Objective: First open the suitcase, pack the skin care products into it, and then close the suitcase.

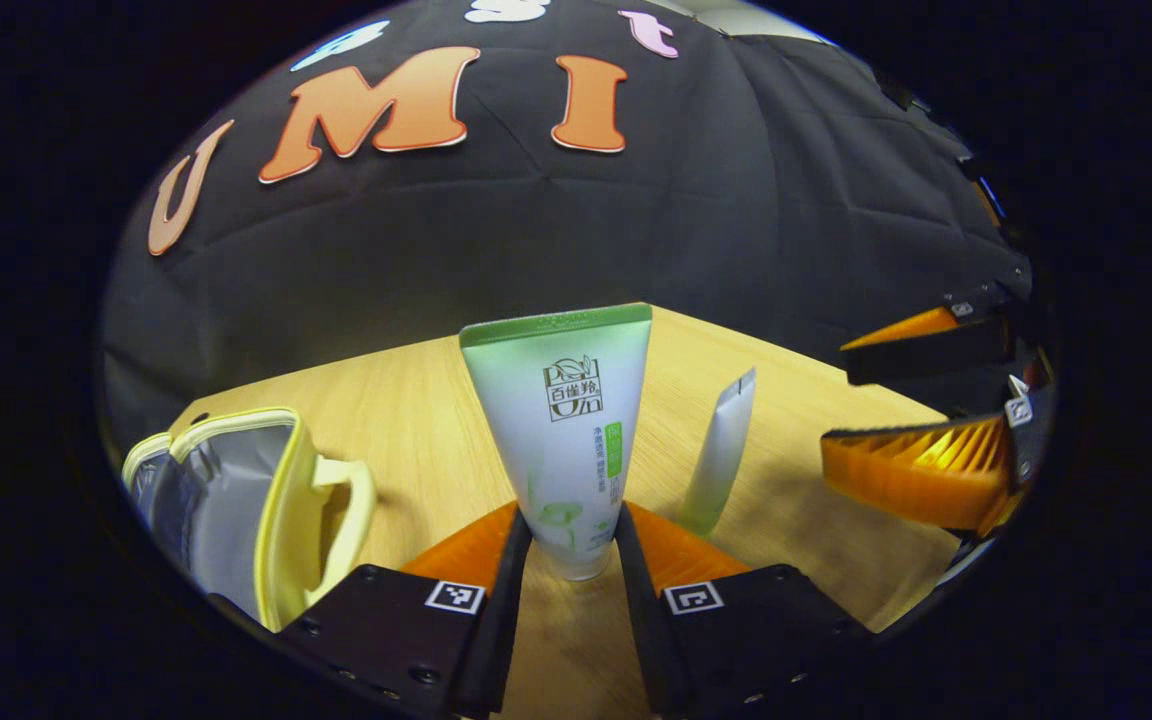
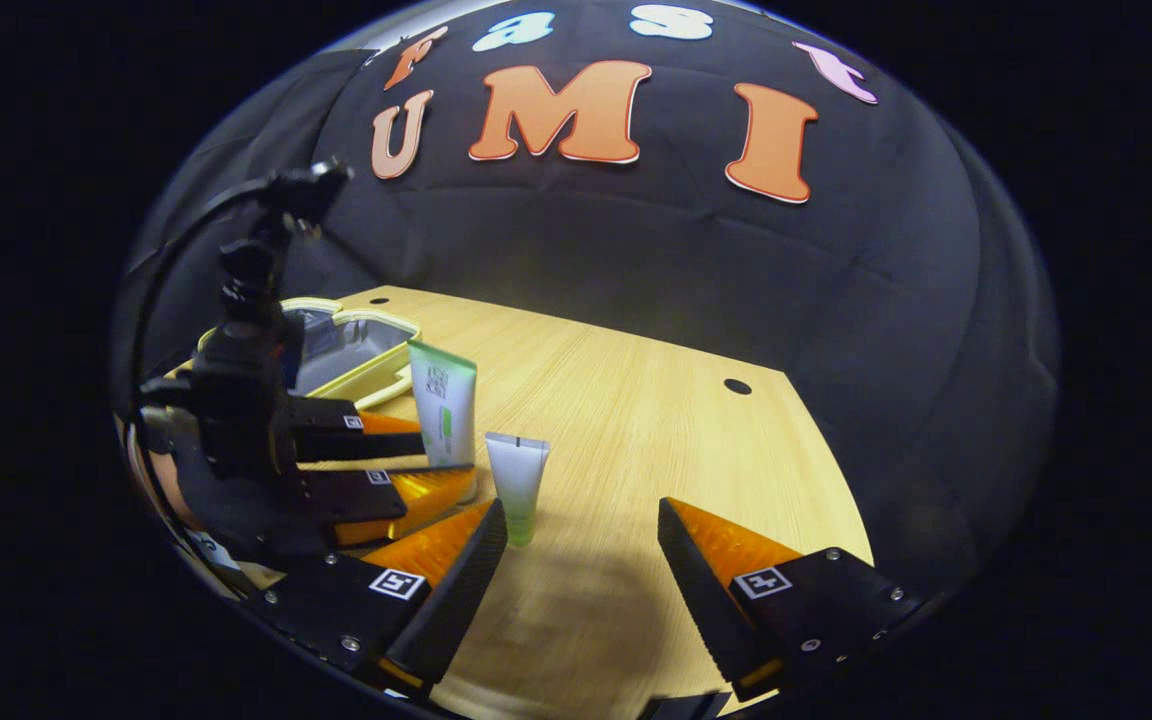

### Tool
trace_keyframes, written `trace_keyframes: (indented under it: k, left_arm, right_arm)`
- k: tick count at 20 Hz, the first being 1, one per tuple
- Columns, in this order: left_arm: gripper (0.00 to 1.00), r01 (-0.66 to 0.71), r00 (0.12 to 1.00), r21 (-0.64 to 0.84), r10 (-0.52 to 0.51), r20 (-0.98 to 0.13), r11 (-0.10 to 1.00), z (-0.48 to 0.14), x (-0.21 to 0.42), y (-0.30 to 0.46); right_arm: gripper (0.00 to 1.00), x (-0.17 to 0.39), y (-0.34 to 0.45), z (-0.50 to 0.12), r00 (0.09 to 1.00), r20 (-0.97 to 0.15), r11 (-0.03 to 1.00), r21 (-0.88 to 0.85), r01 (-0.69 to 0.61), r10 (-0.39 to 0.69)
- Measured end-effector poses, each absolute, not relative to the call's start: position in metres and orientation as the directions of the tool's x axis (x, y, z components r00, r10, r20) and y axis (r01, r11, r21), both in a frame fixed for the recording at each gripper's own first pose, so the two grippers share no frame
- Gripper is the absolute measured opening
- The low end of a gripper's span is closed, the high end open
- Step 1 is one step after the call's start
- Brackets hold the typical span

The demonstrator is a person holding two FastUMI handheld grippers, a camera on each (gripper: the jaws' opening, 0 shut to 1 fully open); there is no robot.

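**While one tube is pinched, the case lies open on the desk**

Where the left gripper view looks forward, the left gripper (image 1: 573,560) is seen closed around the lower end of a big tube (image 1: 564,420). Both fingers are pressed against its narrow base, one on each side. The big tube is white with a green band across its flat top, and it is held upright, cap end down, just above or on the desk (image 1: 416,400); which of the two cannot be told. Just to its right, a small tube (image 1: 721,455) is stood on the pale wooden desk, turned edge-on and leaning slightly. At the far left of this view, the case (image 1: 236,500) is seen open, with a yellow rim, a grey lining and a yellow handle. At the right edge, the right gripper (image 1: 926,420) is seen from the side, its fingers spread apart and nothing between them.

In the right gripper view, the right gripper (image 2: 581,560) is shown with its fingers wide apart above the bare desk (image 2: 656,420). The small tube (image 2: 517,485) is stood upright just ahead of the near-side finger, not touched by it. Just beyond it, the big tube (image 2: 443,410) is clamped by the left gripper (image 2: 431,455), which reaches in from the left. Behind them, near the far corner of the desk, the open case (image 2: 346,350) is laid with its grey inside facing up. A small dark hole (image 2: 737,386) is seen in the desk, well apart from the tubes.
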State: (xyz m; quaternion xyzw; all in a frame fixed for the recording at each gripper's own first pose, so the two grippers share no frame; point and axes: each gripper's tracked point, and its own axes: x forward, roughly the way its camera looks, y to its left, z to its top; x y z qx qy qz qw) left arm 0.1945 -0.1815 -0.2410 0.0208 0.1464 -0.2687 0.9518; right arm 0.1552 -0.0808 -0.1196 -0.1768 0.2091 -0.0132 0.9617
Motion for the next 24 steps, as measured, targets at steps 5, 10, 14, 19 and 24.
trace_keyframes:
  k: [5,10,14,19,24]
  left_arm:
    - [0.51,0.394,0.877,-0.051,-0.392,-0.277,0.918,-0.194,0.189,-0.129]
    - [0.51,0.289,0.926,-0.016,-0.283,-0.249,0.957,-0.157,0.183,-0.081]
    - [0.51,0.206,0.948,0.016,-0.196,-0.251,0.978,-0.148,0.173,-0.045]
    - [0.51,0.119,0.956,0.031,-0.106,-0.273,0.992,-0.140,0.166,0.000]
    - [0.51,0.083,0.948,0.021,-0.073,-0.311,0.996,-0.144,0.166,0.048]
  right_arm:
    - [0.95,0.171,-0.067,-0.149,0.873,-0.487,0.943,-0.298,-0.147,-0.018]
    - [0.85,0.194,-0.059,-0.178,0.847,-0.532,0.960,-0.224,-0.171,0.027]
    - [0.60,0.207,-0.052,-0.191,0.836,-0.546,0.967,-0.187,-0.174,0.045]
    - [0.35,0.204,-0.044,-0.186,0.811,-0.582,0.973,-0.144,-0.179,0.063]
    - [0.34,0.200,-0.013,-0.155,0.825,-0.560,0.979,-0.114,-0.171,0.078]
